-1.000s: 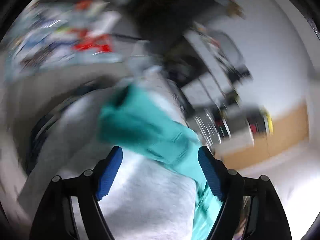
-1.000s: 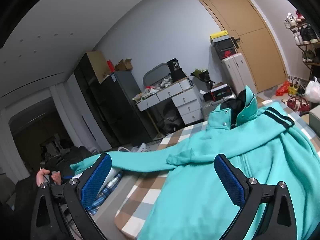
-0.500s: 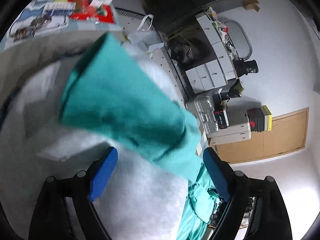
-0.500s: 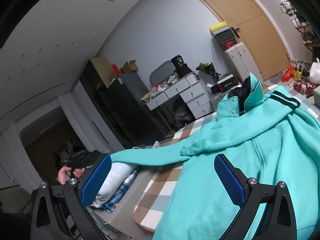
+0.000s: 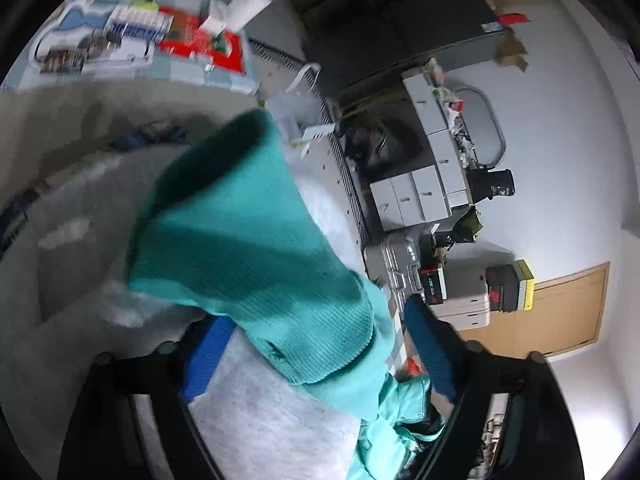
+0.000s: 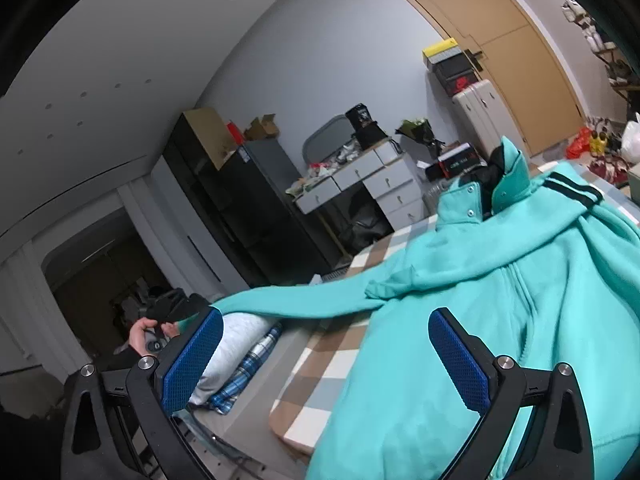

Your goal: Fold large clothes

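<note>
Lying on checked bed [image 6: 320,364]: teal jacket [image 6: 500,300] | left gripper [image 5: 316,344]: wide, sleeve cuff [image 5: 256,248] draped between fingers | right gripper [image 6: 326,356]: wide, holding nothing

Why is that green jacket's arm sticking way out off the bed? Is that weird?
A bit odd, yes. One sleeve of the teal jacket is stretched out sideways past the checkered bed, because the left tongs have it by the cuff. The right tongs are open and empty.
</note>
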Demonstrator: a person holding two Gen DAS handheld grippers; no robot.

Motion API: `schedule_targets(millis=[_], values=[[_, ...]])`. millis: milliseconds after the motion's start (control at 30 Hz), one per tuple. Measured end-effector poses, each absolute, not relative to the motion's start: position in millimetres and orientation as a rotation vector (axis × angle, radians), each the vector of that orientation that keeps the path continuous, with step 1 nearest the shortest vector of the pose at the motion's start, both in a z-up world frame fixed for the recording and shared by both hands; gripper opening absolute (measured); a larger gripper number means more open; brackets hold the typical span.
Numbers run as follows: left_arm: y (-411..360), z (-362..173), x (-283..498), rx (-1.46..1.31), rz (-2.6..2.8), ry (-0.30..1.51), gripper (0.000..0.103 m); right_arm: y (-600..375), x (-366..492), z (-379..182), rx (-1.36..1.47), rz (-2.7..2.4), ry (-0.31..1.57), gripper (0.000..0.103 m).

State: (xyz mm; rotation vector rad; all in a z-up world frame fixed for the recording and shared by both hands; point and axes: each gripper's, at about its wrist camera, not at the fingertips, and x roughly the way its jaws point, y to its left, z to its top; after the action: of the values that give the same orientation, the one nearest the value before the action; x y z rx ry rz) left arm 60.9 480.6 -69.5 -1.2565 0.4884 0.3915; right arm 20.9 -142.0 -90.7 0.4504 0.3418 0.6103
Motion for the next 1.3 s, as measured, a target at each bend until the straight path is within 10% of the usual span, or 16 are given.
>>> schedule_targets(millis=[100,200,533,800,1300], values=[[480.9,-61.6,59.7,-1.146,0.435,0.527,0.016,-144.8,17.0,-90.5,0.445,0.600,0.327,0.103],[481.9,-58.5,57.2,-1.103,0.456,0.545,0.009,-148.2,18.2,-90.6,0.451,0.596,0.324,0.103],[380.1,78.0,107.7,-0.723,0.303,0.421,0.006,-188.0,35.4,-100.6,0.509,0.487,0.326,0.103],[136.5,170.1,206.8,-0.415,-0.104,0.429,0.006,-238.3,49.2,-118.1,0.594,0.362,0.351,0.103],[-242.7,-82.6,379.6,-0.206,-0.505,0.973,0.006,-352.6,43.6,-169.1,0.681,0.090,0.450,0.103]])
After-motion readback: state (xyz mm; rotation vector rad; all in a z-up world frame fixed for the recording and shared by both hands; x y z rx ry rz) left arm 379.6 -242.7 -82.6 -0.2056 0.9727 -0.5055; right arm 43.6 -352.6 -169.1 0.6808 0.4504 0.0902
